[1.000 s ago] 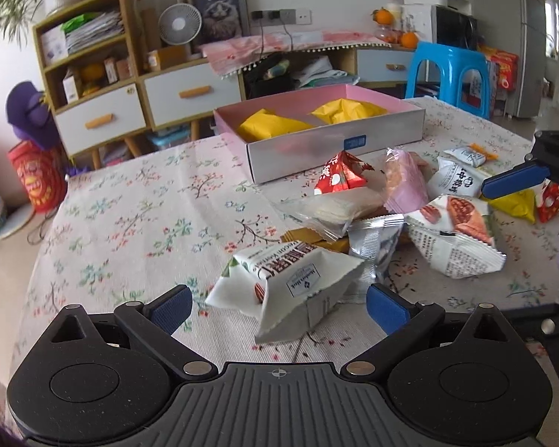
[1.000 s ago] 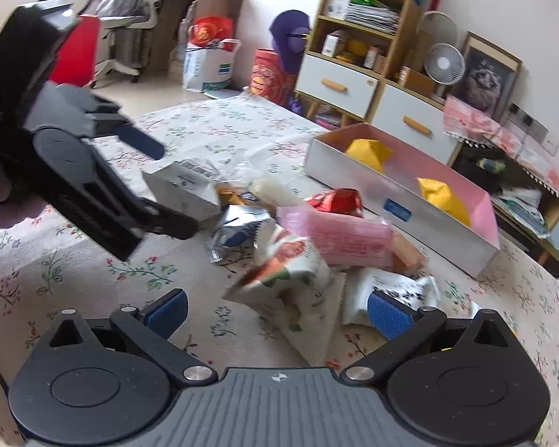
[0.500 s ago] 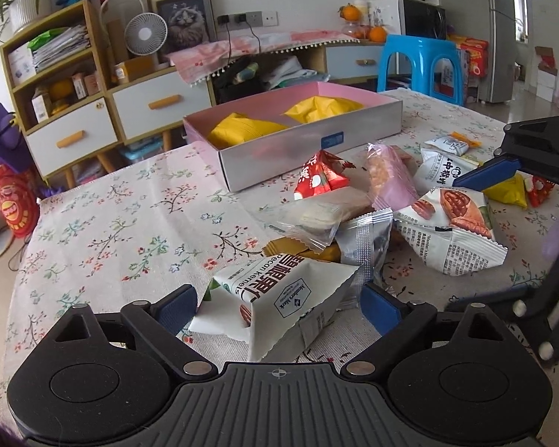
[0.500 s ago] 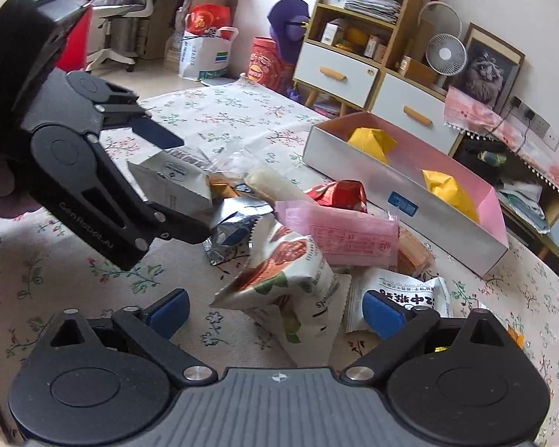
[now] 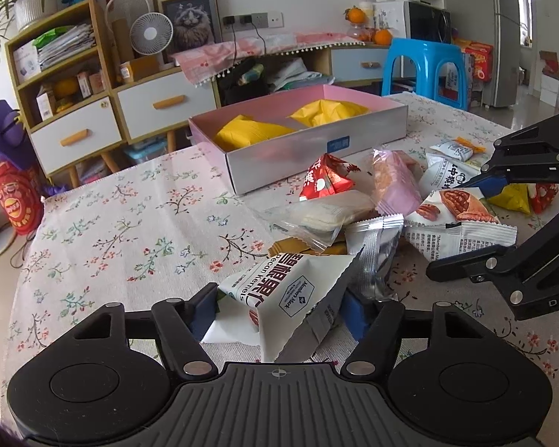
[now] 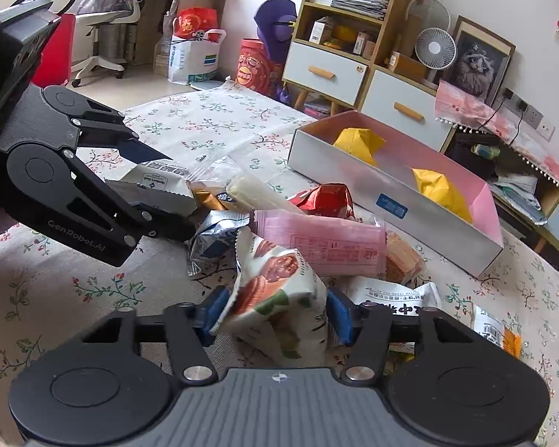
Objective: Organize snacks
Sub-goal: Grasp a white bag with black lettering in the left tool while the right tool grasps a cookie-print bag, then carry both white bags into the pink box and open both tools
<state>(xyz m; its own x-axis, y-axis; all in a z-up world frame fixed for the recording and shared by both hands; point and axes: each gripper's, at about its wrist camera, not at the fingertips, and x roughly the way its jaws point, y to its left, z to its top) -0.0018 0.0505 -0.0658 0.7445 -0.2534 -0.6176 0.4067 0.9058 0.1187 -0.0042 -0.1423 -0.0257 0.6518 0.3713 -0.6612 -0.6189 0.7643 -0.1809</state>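
A white pecan-kernel packet sits between the blue pads of my left gripper. The jaws are closing and both pads touch its sides. A second packet with a pecan picture is squeezed between the pads of my right gripper, whose jaws are also closing. Each gripper shows in the other's view: the right gripper at the right, the left gripper at the left. Behind the pile stands a pink-lined silver box holding two yellow packets.
Loose snacks lie on the flowered tablecloth: a red pyramid packet, a pink packet, a clear packet and a silver one. A blue stool and drawer cabinets stand beyond the table.
Both grippers' jaws have narrowed from wide open onto their packets. The packets now stand pinched and slightly raised between the pads. The hands have barely shifted.
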